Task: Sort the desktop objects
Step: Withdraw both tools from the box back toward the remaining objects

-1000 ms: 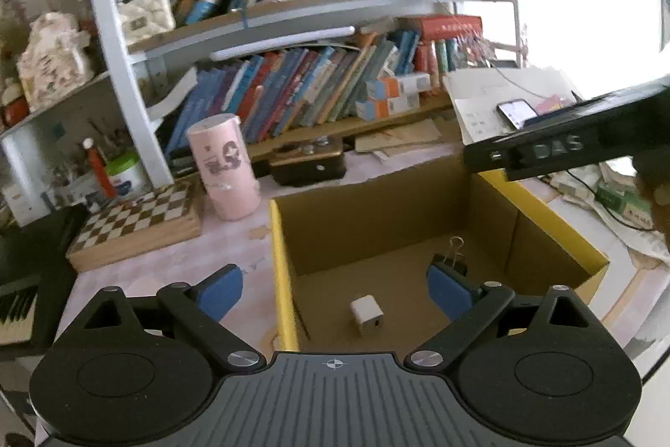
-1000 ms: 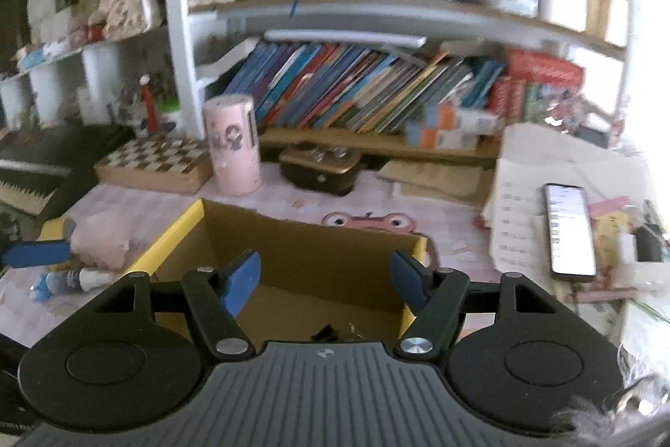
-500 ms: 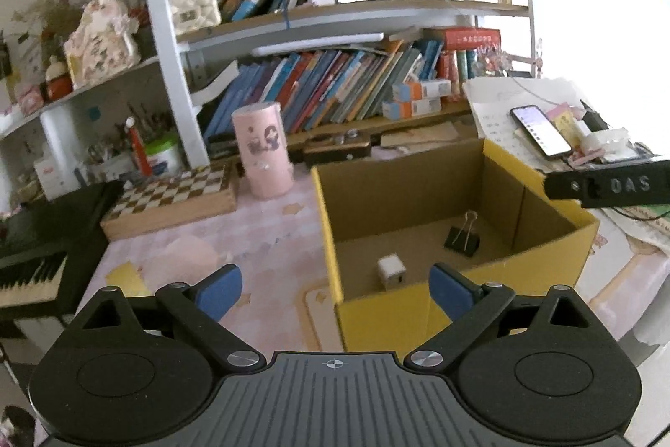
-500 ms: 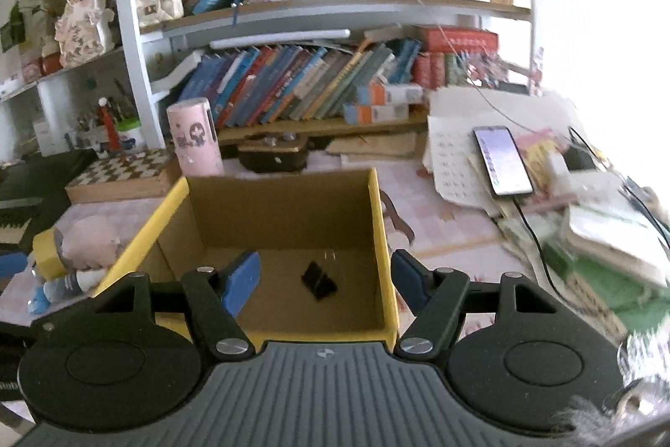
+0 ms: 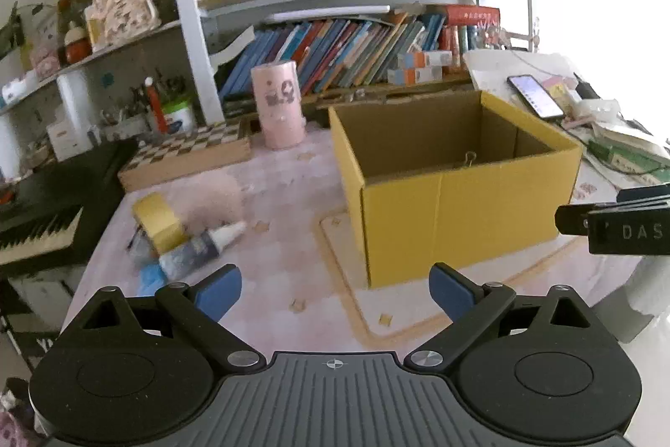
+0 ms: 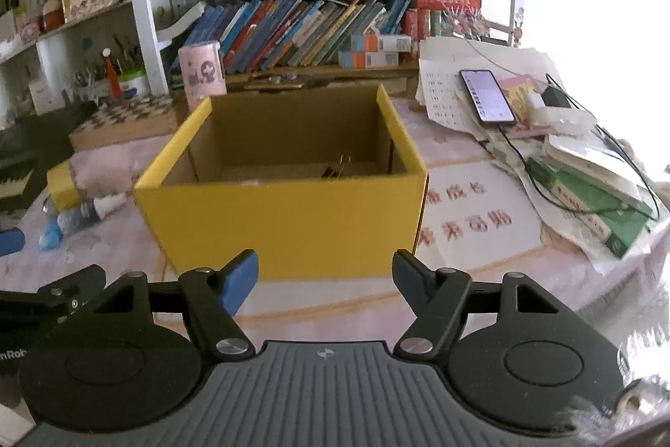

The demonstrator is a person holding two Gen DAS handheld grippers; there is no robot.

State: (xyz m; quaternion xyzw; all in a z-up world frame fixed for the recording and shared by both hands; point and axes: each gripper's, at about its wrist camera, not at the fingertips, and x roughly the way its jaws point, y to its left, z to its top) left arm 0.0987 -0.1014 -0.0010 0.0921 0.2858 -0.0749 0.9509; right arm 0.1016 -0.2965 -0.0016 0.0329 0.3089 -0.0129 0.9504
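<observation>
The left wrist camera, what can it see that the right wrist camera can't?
Only the left wrist view shows the piano keys at the desk's left edge. Only the right wrist view shows the white sheet with pink characters right of the box, and the green book. Both show the yellow box, the binder clip inside it, the pink cup, the phone, the glue bottle and an open, empty gripper: left, right.
</observation>
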